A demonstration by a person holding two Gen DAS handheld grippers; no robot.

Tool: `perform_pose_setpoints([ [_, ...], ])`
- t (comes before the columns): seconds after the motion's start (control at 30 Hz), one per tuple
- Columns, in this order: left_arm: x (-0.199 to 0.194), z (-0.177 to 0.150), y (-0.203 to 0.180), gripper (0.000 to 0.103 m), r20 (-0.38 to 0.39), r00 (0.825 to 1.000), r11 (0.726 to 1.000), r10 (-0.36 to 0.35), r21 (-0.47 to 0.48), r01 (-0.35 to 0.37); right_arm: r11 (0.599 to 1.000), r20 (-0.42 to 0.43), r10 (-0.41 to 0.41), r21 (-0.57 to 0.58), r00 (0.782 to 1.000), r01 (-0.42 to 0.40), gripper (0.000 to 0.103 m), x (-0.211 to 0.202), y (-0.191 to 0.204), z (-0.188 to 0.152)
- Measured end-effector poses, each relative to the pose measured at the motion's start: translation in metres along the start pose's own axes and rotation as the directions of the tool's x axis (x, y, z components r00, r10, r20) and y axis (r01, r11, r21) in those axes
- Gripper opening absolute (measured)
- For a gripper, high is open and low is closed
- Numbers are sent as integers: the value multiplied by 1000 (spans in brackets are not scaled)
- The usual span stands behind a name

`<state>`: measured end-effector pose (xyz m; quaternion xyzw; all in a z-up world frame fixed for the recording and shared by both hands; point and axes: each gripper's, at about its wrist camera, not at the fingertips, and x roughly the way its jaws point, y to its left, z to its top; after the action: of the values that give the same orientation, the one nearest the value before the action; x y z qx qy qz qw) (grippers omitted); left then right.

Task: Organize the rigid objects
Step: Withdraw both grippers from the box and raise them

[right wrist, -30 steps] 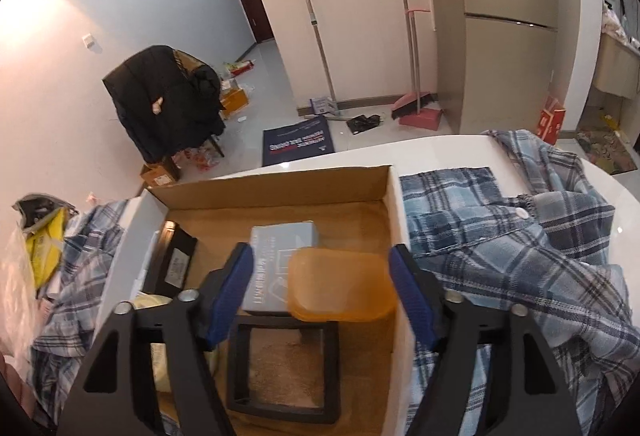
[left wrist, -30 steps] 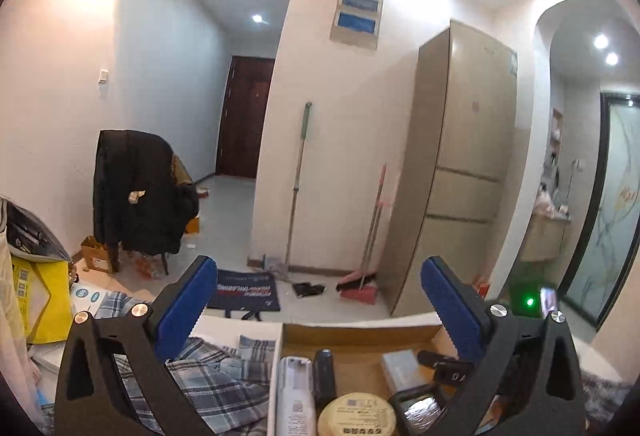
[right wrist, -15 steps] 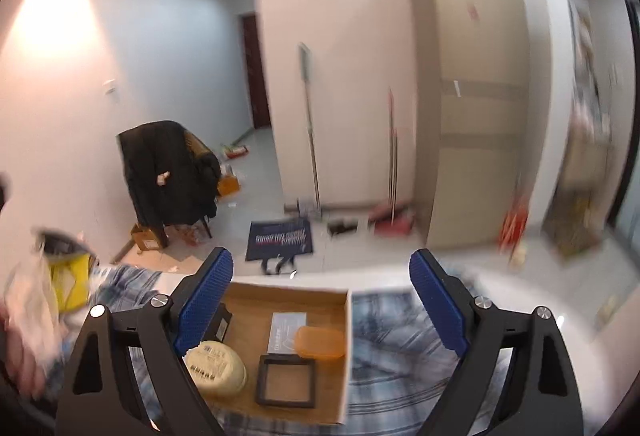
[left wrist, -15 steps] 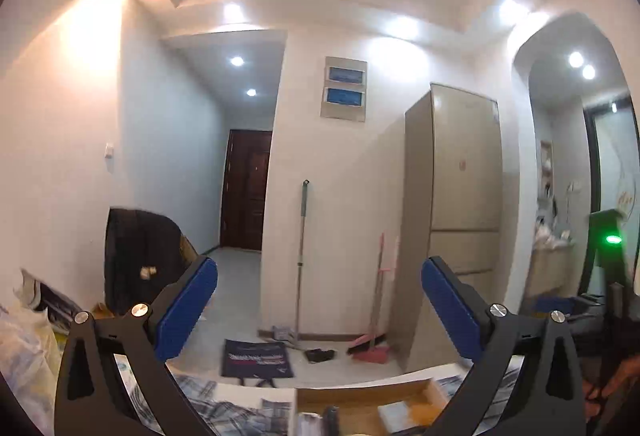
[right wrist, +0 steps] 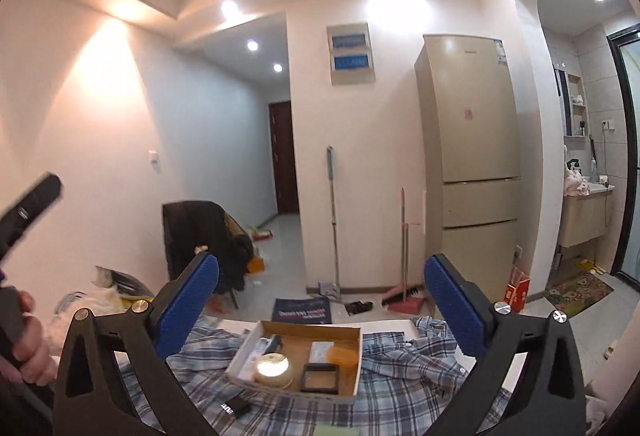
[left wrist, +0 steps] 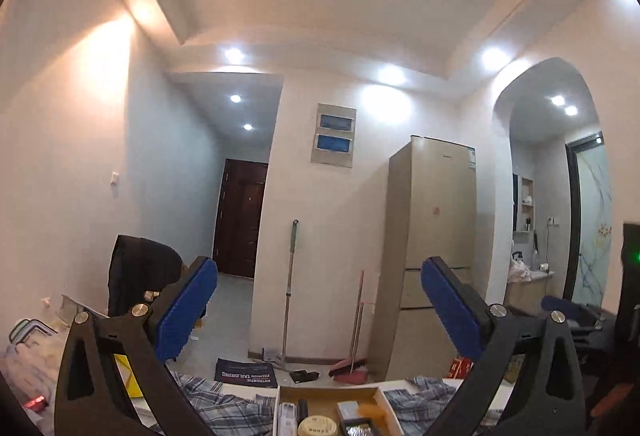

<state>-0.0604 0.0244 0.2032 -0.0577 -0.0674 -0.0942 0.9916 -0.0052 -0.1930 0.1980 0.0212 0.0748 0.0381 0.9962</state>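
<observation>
We see the tall beige fridge (right wrist: 468,156) standing against the far wall, and nearer us a plaid shirt (right wrist: 400,384) spread over the table. On that shirt sits the open cardboard box (right wrist: 298,358), holding a round cream tin (right wrist: 273,369), a black square frame (right wrist: 320,377) and an orange lid (right wrist: 341,355). Our right gripper (right wrist: 320,300) has just been opening; its blue jaws stand wide apart, nothing between them. Our left gripper (left wrist: 320,308) likewise gapes empty.

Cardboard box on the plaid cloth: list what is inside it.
Open cardboard box holds a round cream tin, black square frame, orange translucent case, grey flat packet, black item and white packet. Anything beneath them is hidden.
</observation>
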Motion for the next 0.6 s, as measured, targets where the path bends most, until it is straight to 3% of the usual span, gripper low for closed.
perform_pose_setpoints([
  [0.07, -16, -5, -5, 103, 12, 999, 999, 38, 18, -39, 1000, 18, -23, 6, 1000, 23, 103, -16, 0, -7],
  [0.13, -32, -9, -4, 103, 21, 994, 994, 111, -22, -110, 998, 22, -54, 13, 998, 53, 103, -28, -2, -15],
  [0.17, -37, -11, 0, 103, 8, 994, 993, 110, -48, -110, 998, 18, -64, 18, 998, 63, 103, -32, -4, -18],
  [0.27, -47, -12, 7, 103, -48, 999, 996, 21, -87, -25, 998, 13, -36, 50, 999, 35, 103, -44, -10, -24],
  [0.6, -56, -11, -4, 103, -81, 997, 1000, 13, -15, -14, 998, 27, -5, 64, 1000, 3, 103, -65, -11, -29],
])
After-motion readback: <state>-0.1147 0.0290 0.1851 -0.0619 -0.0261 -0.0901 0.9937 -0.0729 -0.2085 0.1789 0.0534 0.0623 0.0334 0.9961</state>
